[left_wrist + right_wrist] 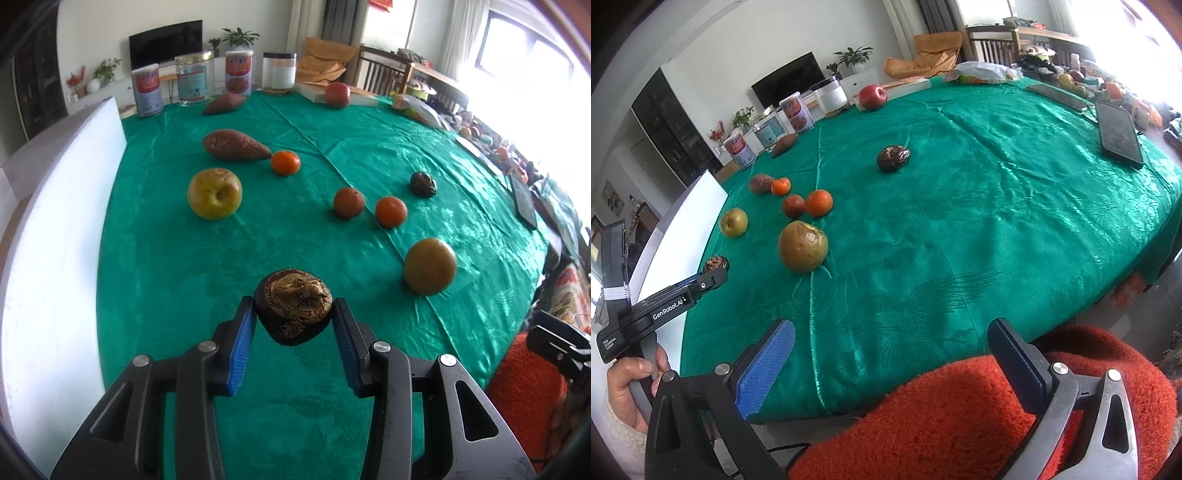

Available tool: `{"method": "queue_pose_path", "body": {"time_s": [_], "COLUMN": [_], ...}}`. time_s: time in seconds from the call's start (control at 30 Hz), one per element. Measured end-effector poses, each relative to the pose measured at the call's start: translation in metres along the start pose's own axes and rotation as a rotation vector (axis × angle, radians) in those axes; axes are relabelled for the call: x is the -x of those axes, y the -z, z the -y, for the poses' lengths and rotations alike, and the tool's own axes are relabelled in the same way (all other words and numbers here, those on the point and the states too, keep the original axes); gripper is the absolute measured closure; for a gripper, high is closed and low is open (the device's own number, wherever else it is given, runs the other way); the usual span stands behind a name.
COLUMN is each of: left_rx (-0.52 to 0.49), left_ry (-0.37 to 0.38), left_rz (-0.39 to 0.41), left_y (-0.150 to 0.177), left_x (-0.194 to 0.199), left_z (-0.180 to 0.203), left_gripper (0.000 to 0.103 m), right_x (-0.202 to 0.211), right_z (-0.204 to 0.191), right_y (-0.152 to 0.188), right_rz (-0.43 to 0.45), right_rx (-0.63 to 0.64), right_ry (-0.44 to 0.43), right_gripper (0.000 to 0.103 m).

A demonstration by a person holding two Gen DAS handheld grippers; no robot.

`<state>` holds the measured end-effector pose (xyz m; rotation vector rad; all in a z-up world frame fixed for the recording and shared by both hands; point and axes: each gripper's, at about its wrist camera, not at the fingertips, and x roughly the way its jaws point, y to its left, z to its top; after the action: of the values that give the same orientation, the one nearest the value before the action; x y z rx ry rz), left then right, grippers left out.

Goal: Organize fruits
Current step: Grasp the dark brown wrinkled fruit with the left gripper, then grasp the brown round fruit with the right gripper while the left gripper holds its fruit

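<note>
One dark, wrinkled round fruit [293,308] sits clamped between the blue ribbed pads of your left gripper [294,314], both pads pressing its sides. It is squat rather than long, with no clear long axis; its brownish, crusted end faces up and toward the camera. It hangs over the near part of the shiny green tablecloth [369,155].

Beyond it lie a yellow-brown pear-like fruit [429,266], two bright orange mandarins [391,211] [285,162], a duller reddish-orange round fruit [349,202], a yellow-green apple [214,193], a second dark wrinkled fruit [423,184] and two brown sweet potatoes [234,145], each tapering rightward.

Your right gripper [892,347] stands wide open, empty, above the table edge and an orange fuzzy cloth [960,417]. From the right wrist, "GenRobot.AI" reads white along the left gripper's arm. Labels on the far jars [194,78] are unreadable.
</note>
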<state>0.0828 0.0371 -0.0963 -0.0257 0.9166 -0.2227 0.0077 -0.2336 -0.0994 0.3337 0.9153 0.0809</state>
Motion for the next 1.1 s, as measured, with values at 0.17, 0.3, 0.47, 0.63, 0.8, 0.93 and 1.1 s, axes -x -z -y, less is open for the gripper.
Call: {"method": "queue_pose_path", "body": {"time_s": [0.17,0.3,0.47,0.63,0.8,0.93,1.1], "left_rx": [0.0,0.009,0.003,0.016,0.058,0.096,0.139], "left_ry": [0.028,0.038,0.038,0.061,0.098,0.117,0.058], "left_rz": [0.0,0.011,0.025,0.026,0.067,0.106,0.179], "left_y": [0.008,0.009,0.01,0.008,0.001,-0.007,-0.018], "left_x": [0.014,0.022,0.031,0.041,0.072,0.104,0.149], "left_z": [0.002,0.001,0.001,-0.001,-0.012,-0.029,-0.062], "left_gripper": [0.06,0.06,0.06,0.06,0.06,0.06,0.06], "right_x": [-0.001,-0.027,-0.063,-0.104,-0.118,-0.097,-0.059], "right_z": [-0.027,-0.048,-0.073,-0.101,-0.106,-0.105,-0.136], "right_y": [-0.029,-0.055,-0.055,-0.061,-0.062,-0.065,-0.081], "right_rz": [0.042,-0.043,-0.112,-0.166,-0.261,-0.249,-0.199], "right_rx": [0.151,0.268,0.306,0.402,0.439,0.389,0.355], "right_ry": [-0.029,-0.029,-0.098,-0.036,0.086,0.032,-0.114], "right_gripper": [0.0,0.0,0.0,0.016,0.053,0.053,0.053]}}
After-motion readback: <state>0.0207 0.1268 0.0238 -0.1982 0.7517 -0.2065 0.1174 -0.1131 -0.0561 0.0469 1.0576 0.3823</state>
